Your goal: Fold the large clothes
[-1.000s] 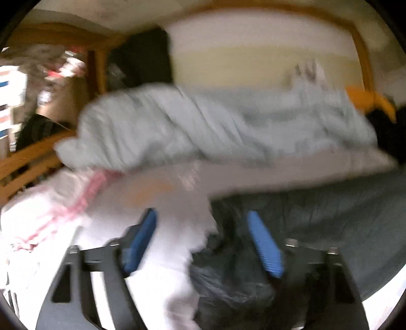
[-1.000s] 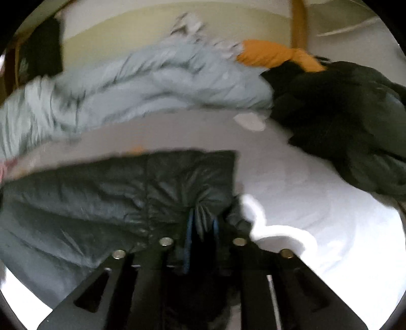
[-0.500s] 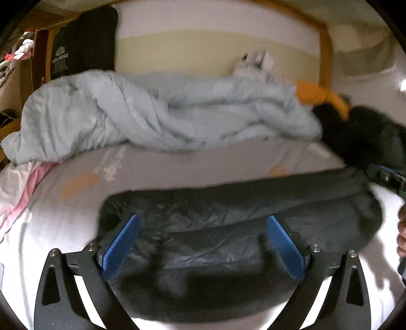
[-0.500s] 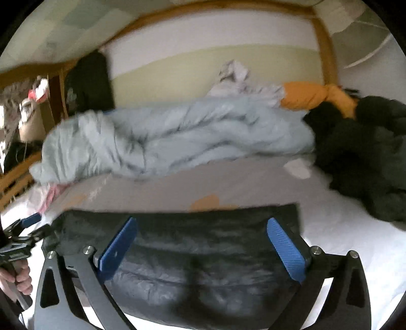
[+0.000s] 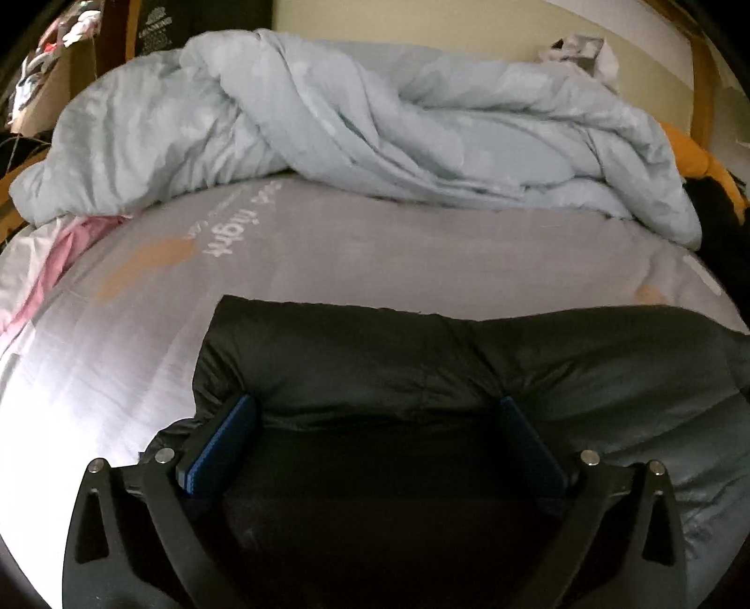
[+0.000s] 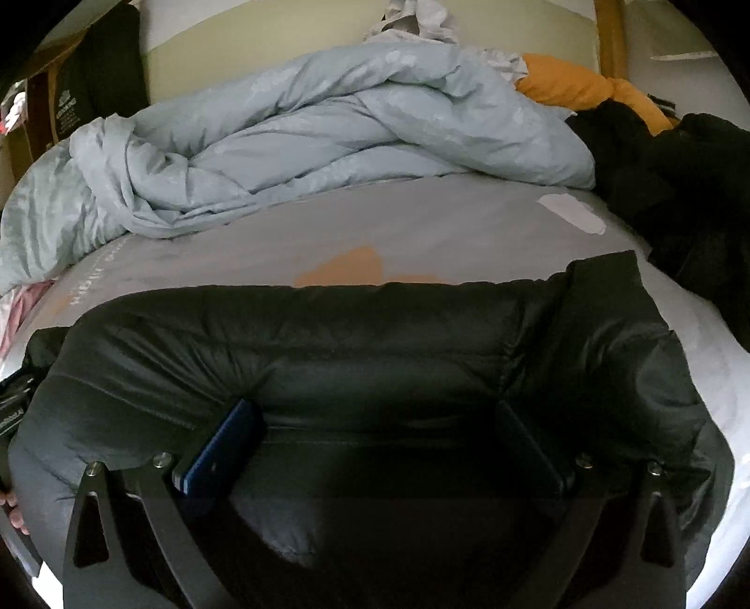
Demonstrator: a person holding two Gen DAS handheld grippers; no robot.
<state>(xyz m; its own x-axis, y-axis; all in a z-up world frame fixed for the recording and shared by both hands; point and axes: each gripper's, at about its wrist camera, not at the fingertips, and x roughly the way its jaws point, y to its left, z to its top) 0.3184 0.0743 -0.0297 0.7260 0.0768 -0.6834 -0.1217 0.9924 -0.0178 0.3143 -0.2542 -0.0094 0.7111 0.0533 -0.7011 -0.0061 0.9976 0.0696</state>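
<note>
A dark puffer jacket (image 5: 422, 365) lies folded flat across the grey bed sheet (image 5: 375, 253). My left gripper (image 5: 375, 417) is open, its blue pads pressed down on the jacket's near left part. My right gripper (image 6: 375, 421) is open too, resting on the jacket (image 6: 375, 337) near its right part. Neither holds the fabric. The left gripper's body shows at the left edge of the right wrist view (image 6: 14, 407).
A crumpled light-blue duvet (image 5: 375, 122) lies along the back of the bed. An orange cloth (image 6: 586, 89) and a dark heap of clothes (image 6: 679, 187) lie at the back right. Pink-and-white bedding (image 5: 47, 253) lies at the left. A wooden bed frame (image 6: 609, 37) stands behind.
My right gripper was shut on the jacket one second ago and has opened. Both grippers have come down onto the flattened jacket and now press on it.
</note>
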